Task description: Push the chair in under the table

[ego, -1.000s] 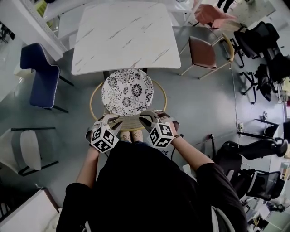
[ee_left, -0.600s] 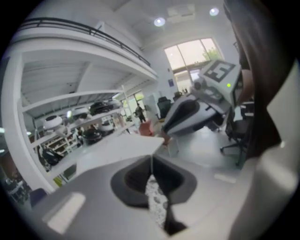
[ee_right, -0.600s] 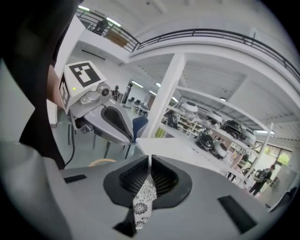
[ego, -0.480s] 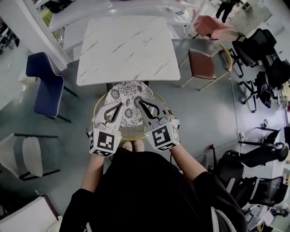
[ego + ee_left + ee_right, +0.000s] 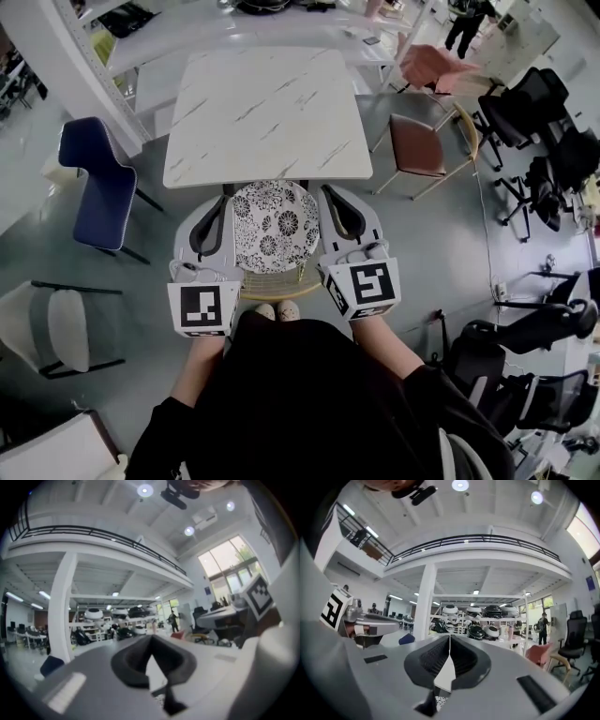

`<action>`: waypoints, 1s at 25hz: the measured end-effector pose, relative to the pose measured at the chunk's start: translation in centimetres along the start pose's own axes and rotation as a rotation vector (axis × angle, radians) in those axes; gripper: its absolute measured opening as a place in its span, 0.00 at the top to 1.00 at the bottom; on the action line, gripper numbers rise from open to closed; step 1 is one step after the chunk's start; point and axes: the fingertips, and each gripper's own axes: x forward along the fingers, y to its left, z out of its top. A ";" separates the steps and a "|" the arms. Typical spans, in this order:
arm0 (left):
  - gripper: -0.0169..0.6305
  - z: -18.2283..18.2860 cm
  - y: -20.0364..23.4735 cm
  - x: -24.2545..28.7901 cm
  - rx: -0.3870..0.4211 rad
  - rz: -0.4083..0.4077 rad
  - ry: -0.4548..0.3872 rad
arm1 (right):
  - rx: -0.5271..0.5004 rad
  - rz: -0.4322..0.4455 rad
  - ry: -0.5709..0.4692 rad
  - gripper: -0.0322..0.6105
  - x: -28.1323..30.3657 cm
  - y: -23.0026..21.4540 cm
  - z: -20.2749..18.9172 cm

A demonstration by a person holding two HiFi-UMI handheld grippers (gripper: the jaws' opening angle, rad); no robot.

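In the head view a round chair (image 5: 275, 225) with a black-and-white floral cushion and a rattan frame stands at the near edge of the white marble table (image 5: 267, 103); the seat's far edge meets the tabletop edge. My left gripper (image 5: 221, 199) lies along the chair's left side and my right gripper (image 5: 325, 194) along its right side, both pointing toward the table. Whether they touch the frame is unclear. In the left gripper view the left gripper (image 5: 150, 637) is shut with nothing held. The right gripper (image 5: 450, 637) is likewise shut and empty in its own view.
A blue chair (image 5: 94, 178) stands left of the table and a brown chair (image 5: 419, 142) right of it. A grey-and-white chair (image 5: 56, 323) is at the lower left. Black office chairs (image 5: 544, 94) crowd the right edge. The person's feet (image 5: 275, 309) are behind the chair.
Both grippers moved forward from behind the chair and spread to its two sides. The chair now stands closer to the table, its seat reaching the table's edge.
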 end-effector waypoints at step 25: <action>0.96 -0.8 0.1 -1.6 -0.030 0.010 0.034 | 0.064 -0.016 0.011 0.92 -1.6 0.7 -0.4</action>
